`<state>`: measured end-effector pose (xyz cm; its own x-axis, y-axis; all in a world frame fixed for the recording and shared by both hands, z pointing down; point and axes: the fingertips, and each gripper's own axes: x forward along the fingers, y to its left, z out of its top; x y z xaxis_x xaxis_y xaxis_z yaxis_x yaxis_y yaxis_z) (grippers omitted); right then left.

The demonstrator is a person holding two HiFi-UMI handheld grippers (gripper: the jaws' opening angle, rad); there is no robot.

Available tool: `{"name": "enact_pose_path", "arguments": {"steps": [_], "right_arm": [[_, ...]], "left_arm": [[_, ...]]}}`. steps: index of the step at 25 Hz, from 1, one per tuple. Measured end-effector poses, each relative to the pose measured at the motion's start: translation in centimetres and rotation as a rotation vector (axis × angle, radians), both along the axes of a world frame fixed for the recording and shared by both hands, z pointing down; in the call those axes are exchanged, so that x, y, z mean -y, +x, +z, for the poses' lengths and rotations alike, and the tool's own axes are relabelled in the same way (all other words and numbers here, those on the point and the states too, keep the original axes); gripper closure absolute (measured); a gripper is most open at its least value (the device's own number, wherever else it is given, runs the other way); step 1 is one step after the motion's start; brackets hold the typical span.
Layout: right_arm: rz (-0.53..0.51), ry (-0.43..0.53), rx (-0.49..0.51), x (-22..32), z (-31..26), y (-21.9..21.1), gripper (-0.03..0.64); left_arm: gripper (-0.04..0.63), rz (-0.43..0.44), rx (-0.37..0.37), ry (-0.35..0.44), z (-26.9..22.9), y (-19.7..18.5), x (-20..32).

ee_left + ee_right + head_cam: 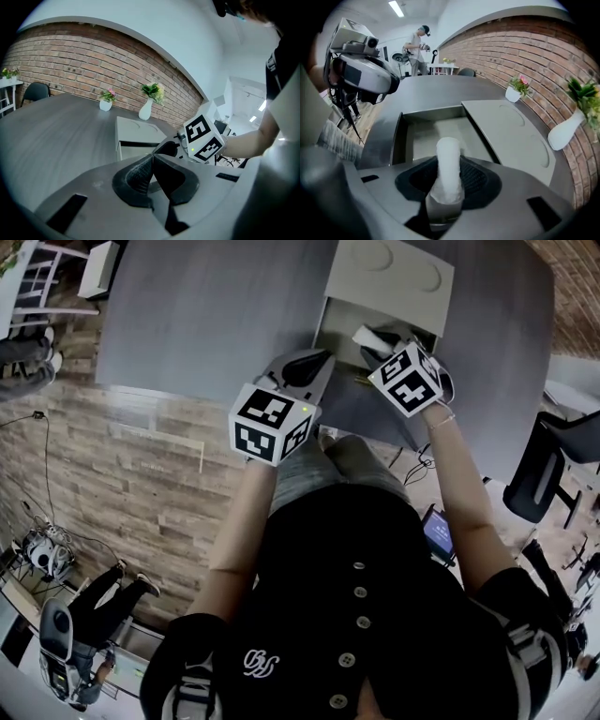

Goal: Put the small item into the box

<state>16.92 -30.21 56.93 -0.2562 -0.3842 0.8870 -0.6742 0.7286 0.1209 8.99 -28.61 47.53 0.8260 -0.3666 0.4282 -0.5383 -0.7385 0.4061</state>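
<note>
An open box [324,322] is seen on the grey bench [206,306]. Its lid [389,276] is laid back flat on the side of the box away from the person. Beyond the lid, against a brick wall, a white vase [565,131] with green leaves and a small white pot [513,93] with pink flowers are set on the bench. Past the far end of the box, at the other side of the room, a standing person [417,43] is visible.

The left gripper [314,360] is held low over the bench just beside the near left corner of the box. Its fingers [136,176] are pressed together tip to tip, and nothing is held between them.

The right gripper [380,348] is held at the near edge of the box. The small item [448,164], a white, rough-surfaced cylinder, is clamped between its fingers [476,179], which are closed onto its lower end. The item's free end is pointed forward over the open inside of the box, whose pale floor [426,136] is seen behind it. Whether the item is touching the box cannot be told.
</note>
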Motion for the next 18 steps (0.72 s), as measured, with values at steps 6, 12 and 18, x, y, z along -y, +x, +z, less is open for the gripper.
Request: {"name": "enact_pose_path", "arguments": {"steps": [6, 12, 18], "right_arm": [[0.005, 0.017, 0.003, -0.4, -0.1, 0.1, 0.435], [-0.021, 0.089, 0.053, -0.8, -2.5, -0.6, 0.400], [-0.009, 0.214, 0.191, -0.6, -9.6, -2.4, 0.457]], "left_arm": [[0.581, 0.017, -0.004, -0.003, 0.1, 0.1, -0.6], [0.581, 0.030, 0.002, 0.027, -0.6, -0.2, -0.7], [0.581, 0.061, -0.014, 0.105, -3.5, -0.5, -0.3]]}}
